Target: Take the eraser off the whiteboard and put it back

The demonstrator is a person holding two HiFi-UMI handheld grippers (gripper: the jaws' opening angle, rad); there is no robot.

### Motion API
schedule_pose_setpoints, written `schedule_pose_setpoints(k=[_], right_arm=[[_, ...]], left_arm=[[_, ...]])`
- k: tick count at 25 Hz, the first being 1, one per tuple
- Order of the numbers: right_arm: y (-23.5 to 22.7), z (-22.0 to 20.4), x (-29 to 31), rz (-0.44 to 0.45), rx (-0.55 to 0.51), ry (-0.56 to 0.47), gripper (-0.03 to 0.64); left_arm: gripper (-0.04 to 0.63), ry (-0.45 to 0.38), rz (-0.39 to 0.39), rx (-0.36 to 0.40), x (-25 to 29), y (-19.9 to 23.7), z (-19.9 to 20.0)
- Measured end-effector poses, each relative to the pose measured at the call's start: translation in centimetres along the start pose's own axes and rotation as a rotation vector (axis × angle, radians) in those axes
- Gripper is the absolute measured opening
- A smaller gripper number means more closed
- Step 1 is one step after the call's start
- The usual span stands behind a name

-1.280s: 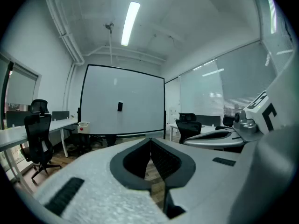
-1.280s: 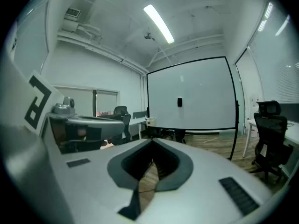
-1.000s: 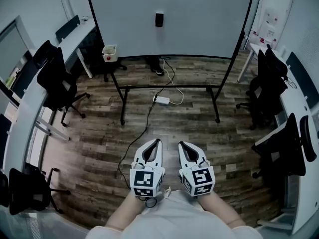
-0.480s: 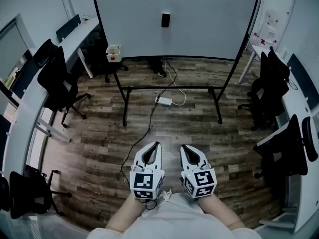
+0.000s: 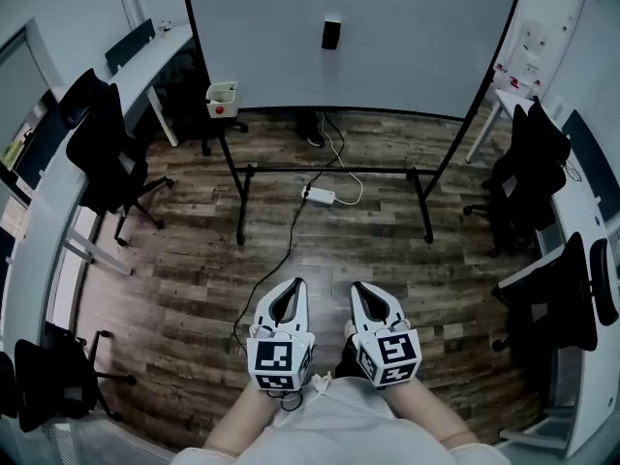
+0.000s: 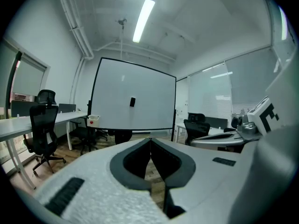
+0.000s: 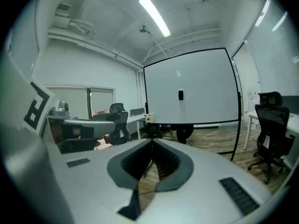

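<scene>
A small black eraser (image 5: 331, 34) sticks on the white whiteboard (image 5: 407, 37), which stands on a black wheeled frame ahead of me; the eraser (image 6: 132, 101) shows small and far in the left gripper view, and the eraser (image 7: 180, 95) likewise in the right gripper view. My left gripper (image 5: 299, 283) and right gripper (image 5: 357, 287) are held side by side low in front of my body, well short of the board. Both have their jaw tips together with nothing between them.
A white power strip (image 5: 319, 197) and a black cable (image 5: 281, 255) lie on the wood floor under the board. Black office chairs (image 5: 105, 153) and long white desks (image 5: 53, 201) line the left; more chairs (image 5: 528, 172) stand at the right. A small white bin (image 5: 222, 100) hangs at the board's left.
The whiteboard and eraser have shifted slightly right and up in the head view as I moved forward. Both grippers stay side by side, shut.
</scene>
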State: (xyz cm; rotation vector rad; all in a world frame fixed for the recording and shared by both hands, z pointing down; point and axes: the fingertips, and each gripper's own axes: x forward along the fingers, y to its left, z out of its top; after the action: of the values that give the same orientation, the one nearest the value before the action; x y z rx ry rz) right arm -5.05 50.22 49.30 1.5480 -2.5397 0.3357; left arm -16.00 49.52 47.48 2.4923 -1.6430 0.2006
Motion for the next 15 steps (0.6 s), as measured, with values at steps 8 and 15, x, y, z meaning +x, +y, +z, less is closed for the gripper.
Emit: schedule_pose_setpoints(k=[8,15], right_arm=[[-5.6,1.3,6.4,0.065,0.005,0.012,0.028],[-14.2,5.3,12.3,0.110,-0.047,0.004,0.028]], left_arm=[[0.018,-0.004,0.039,0.019,8.3,0.3,1.0],[0.018,-0.034,0.072,0.002,18.9,-0.5,4.9]])
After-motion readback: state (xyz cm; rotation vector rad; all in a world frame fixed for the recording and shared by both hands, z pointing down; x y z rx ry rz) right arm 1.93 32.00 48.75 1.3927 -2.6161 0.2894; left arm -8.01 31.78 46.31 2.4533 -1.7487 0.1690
